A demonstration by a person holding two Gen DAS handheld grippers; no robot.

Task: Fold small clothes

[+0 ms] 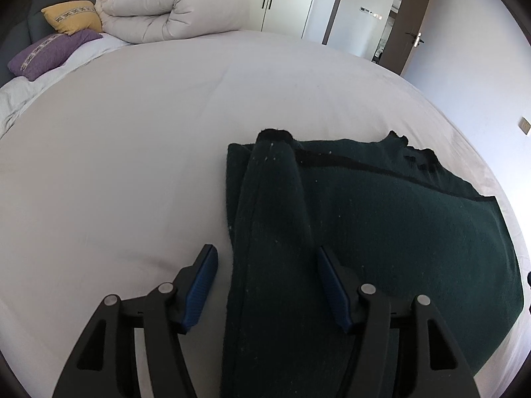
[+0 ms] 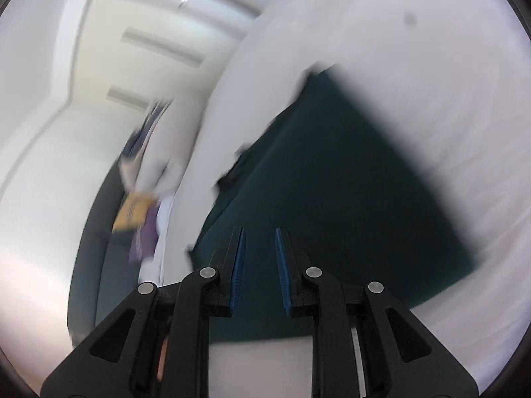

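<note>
Both tongs hold nothing. Left tongs (image 1: 267,285) stand wide, their blue pads either side of a sleeve; right tongs (image 2: 260,272) are only narrowly parted, with blurred cloth beyond the tips. Under everything spreads the white bed (image 1: 132,165), with a rolled duvet (image 1: 166,10) and two cushions far ahead of the left tongs. Ahead and right of the left tongs lies the dark green sweater (image 1: 398,219), flat on the sheet. Its sleeve (image 1: 272,199) is folded in lengthwise, running straight out between the left pads. Judged from this, the side folds are under way; next the hem likely needs pinching and carrying toward the collar.
</note>
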